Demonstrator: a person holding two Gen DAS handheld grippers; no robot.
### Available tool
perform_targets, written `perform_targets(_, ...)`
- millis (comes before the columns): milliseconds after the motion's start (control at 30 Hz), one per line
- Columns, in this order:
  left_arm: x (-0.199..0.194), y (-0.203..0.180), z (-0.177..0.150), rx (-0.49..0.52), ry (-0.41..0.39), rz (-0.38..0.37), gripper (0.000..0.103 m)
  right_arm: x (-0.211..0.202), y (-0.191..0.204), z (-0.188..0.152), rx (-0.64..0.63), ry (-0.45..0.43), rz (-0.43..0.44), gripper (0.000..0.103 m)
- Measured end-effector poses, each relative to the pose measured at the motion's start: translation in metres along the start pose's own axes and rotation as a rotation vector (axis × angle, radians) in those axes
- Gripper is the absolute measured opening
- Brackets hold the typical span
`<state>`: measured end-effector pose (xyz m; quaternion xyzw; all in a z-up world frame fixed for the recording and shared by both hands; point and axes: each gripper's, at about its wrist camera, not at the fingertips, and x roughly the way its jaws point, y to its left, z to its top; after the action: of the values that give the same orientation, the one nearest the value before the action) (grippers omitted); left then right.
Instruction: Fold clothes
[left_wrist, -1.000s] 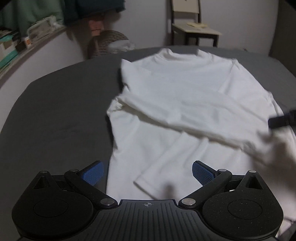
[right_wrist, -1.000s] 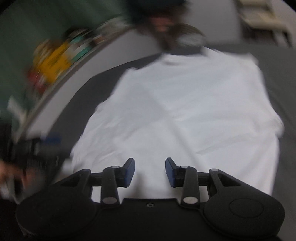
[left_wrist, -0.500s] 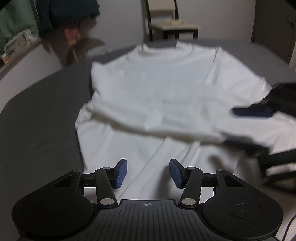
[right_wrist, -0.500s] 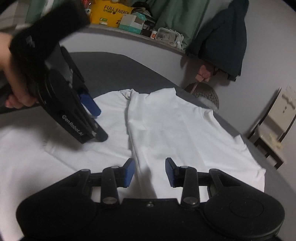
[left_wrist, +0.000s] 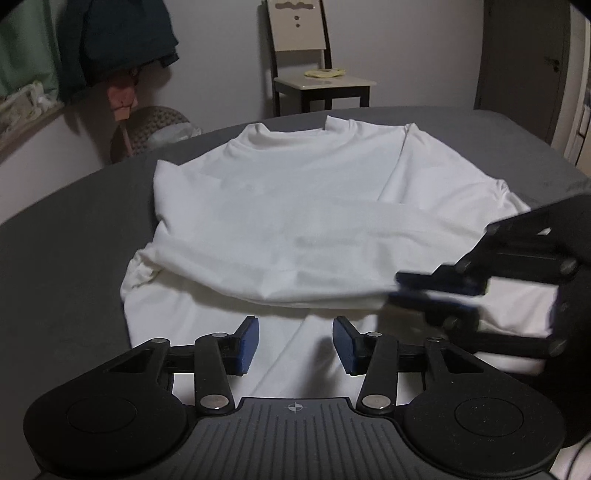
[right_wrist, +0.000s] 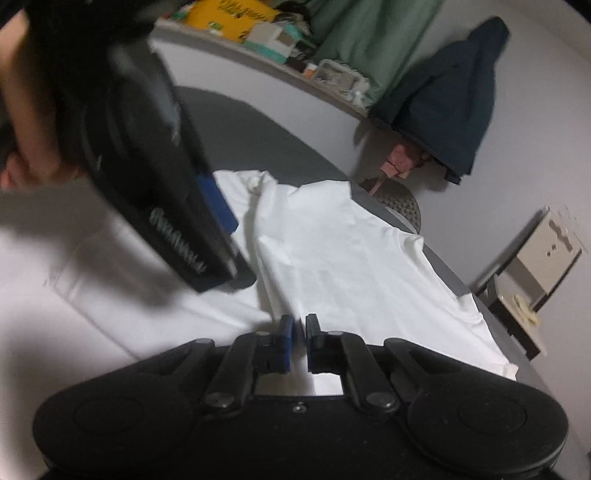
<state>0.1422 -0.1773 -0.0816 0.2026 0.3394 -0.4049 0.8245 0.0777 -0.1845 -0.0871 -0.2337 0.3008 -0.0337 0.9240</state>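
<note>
1. I see the white shirt (left_wrist: 303, 206) lying spread on the dark grey bed (left_wrist: 62, 266), its collar at the far edge toward the chair (left_wrist: 314, 70).
2. One sleeve (left_wrist: 280, 273) is folded across the body of the shirt, running from the left edge over to the right.
3. My left gripper (left_wrist: 294, 341) hangs just over the lower part of the shirt. Its jaws have just been closing and now stand partly apart; the blue pads (left_wrist: 246, 345) have cloth showing below and between them, but I see no pinch on it.
4. My right gripper (right_wrist: 299, 341) comes in from the right side of the left camera's view, at the cuff end of the folded sleeve.
5. Its jaws have just been closing and are now drawn nearly together, with only a thin gap. The sleeve's edge runs right up to the pad tips, so it looks clamped on the sleeve, though the fabric between the pads is hard to make out.
6. In the right camera, the left gripper's black body and the hand (right_wrist: 26, 122) holding it fill the upper left, blurred.
7. A dark jacket (right_wrist: 454, 103) hangs on the wall behind the bed.
</note>
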Motion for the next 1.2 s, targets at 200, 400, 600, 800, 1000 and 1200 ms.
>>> perform_targets(200,0.011,-0.009,0.001,0.041,0.019,-0.008,0.039,-0.009,-0.024,0.005,0.163,-0.049,0.006,0.006)
perform_targets(400,0.013,-0.003,0.001,-0.012,0.033,-0.033,0.019,-0.009,-0.029,0.004,0.179,-0.051,0.039,0.007)
perform_targets(600,0.014,-0.007,0.001,0.002,0.036,-0.024,0.011,-0.009,-0.004,0.003,0.054,-0.04,0.034,0.029)
perform_targets(800,0.013,-0.008,0.003,-0.012,0.038,-0.022,0.002,0.004,0.021,-0.007,-0.122,0.006,-0.049,0.015)
perform_targets(1000,0.01,-0.002,0.004,-0.077,0.029,-0.004,0.001,-0.006,0.005,0.0,-0.003,-0.044,-0.068,0.004)
perform_targets(1200,0.011,0.008,0.002,-0.153,0.042,0.002,0.001,-0.013,-0.015,0.003,0.115,-0.055,-0.021,0.004)
